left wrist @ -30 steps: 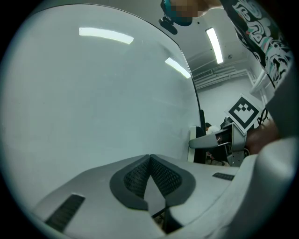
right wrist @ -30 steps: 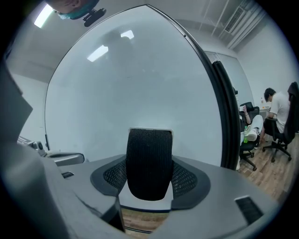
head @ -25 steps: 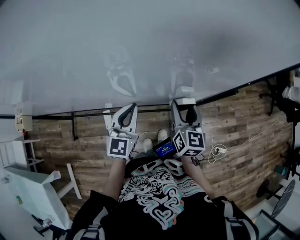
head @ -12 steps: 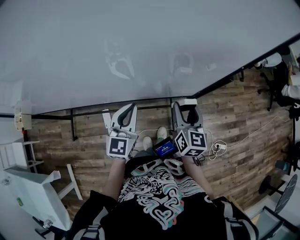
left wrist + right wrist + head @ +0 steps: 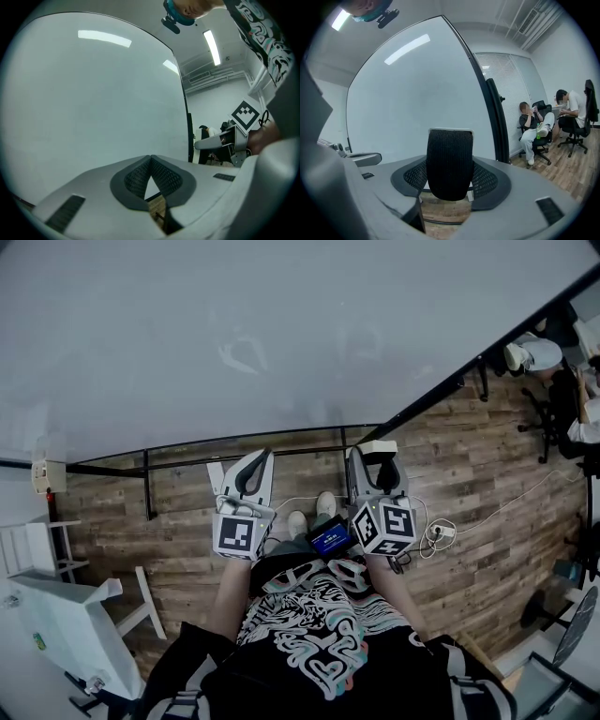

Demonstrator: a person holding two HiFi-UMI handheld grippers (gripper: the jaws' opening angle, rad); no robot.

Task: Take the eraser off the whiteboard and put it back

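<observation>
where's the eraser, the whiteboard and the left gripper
eraser point(image 5: 450, 164), right gripper view, middle of its black felt
whiteboard point(image 5: 281, 334), head view, bare middle of its surface
left gripper point(image 5: 150, 159), left gripper view, where its closed fingertips meet

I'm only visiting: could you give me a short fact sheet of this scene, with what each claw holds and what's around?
Place: a whiteboard on a black frame, over a wooden floor
Left gripper: jaws together, nothing in them
Right gripper: clamped on the eraser
Eraser: held in front of the board, black felt side toward the gripper's camera
Others: seated people past the board's right edge
</observation>
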